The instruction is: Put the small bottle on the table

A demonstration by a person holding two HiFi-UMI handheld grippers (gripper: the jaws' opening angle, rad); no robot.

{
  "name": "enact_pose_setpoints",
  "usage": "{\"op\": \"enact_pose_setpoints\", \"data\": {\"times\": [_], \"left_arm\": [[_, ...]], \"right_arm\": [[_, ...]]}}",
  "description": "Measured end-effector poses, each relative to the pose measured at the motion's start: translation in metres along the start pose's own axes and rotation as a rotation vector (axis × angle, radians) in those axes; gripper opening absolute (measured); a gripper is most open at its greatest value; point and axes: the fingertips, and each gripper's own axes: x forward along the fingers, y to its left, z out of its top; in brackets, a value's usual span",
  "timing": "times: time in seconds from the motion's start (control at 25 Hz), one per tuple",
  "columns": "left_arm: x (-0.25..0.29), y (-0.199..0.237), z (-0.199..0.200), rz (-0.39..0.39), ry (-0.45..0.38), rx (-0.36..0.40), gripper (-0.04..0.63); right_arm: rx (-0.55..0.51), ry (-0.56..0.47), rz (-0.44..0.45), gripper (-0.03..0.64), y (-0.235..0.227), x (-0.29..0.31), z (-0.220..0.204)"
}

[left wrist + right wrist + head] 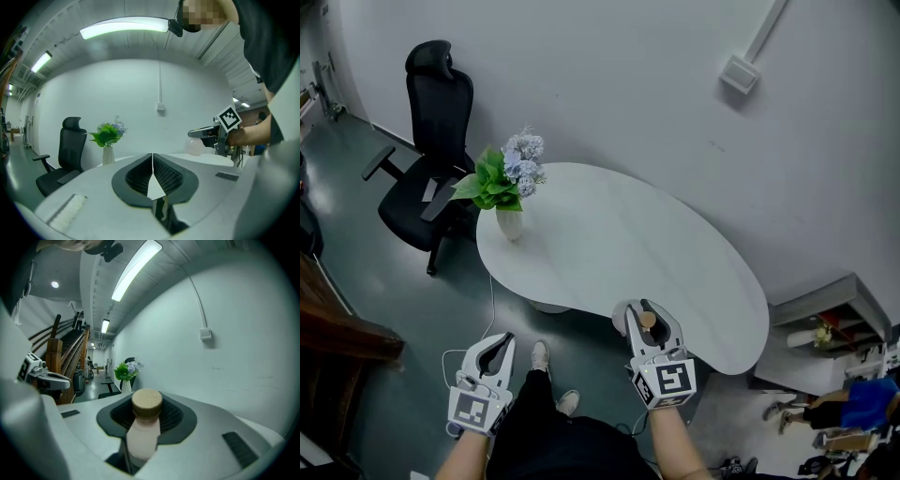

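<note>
Bottle (pixel 143 427), small, pale, wooden-capped, was clamped in right hand-held gripper (pixel 644 309) at white oval counter (pixel 609 234) edge, for placing. Left hand-held gripper (pixel 504 340) was closed, empty.

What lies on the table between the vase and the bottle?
Nothing; the head view shows bare table between vase and bottle, held in the right tool.

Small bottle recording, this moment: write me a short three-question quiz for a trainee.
1. True or false: the left gripper holds the small bottle.
2. What stands on the white table? A) a vase of flowers B) a laptop C) a mug
3. What colour is the bottle's cap?
Key: 1 false, its jaws are shut and empty; the right gripper's jaws are shut on the bottle. 2 A. 3 tan, like wood.
</note>
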Motion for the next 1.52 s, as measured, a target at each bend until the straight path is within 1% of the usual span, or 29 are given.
{"op": "enact_pose_setpoints", "data": {"times": [0.16, 0.28, 0.4, 0.48, 0.64, 0.88, 1.08, 1.24, 1.52], "left_arm": [[0.033, 0.014, -0.009, -0.043, 0.024, -0.016, 0.009], [0.059, 0.025, -0.009, -0.094, 0.01, -0.009, 0.009], [0.085, 0.043, -0.012, -0.112, 0.025, -0.012, 0.009], [0.103, 0.055, -0.008, -0.123, 0.031, -0.008, 0.009], [0.136, 0.07, -0.004, -0.177, 0.028, -0.017, 0.009], [0.174, 0.077, -0.002, -0.27, 0.039, -0.017, 0.009], [0.202, 0.075, 0.007, -0.332, 0.023, 0.002, 0.009], [0.216, 0.069, 0.016, -0.34, 0.01, -0.001, 0.009], [0.226, 0.062, 0.027, -0.302, -0.01, 0.017, 0.009]], "right_arm": [[0.006, 0.019, -0.022, 0.101, -0.009, 0.018, -0.003], [0.019, 0.035, -0.047, 0.101, -0.019, 0.029, -0.002], [0.022, 0.047, -0.078, 0.101, -0.032, 0.043, -0.001], [0.019, 0.048, -0.096, 0.101, -0.041, 0.054, 0.003], [0.017, 0.053, -0.135, 0.101, -0.054, 0.075, 0.011], [0.018, 0.055, -0.182, 0.103, -0.058, 0.094, 0.021], [0.012, 0.05, -0.196, 0.103, -0.063, 0.107, 0.03], [0.0, 0.04, -0.184, 0.103, -0.07, 0.118, 0.035], [-0.015, 0.021, -0.131, 0.101, -0.083, 0.135, 0.039]]}}
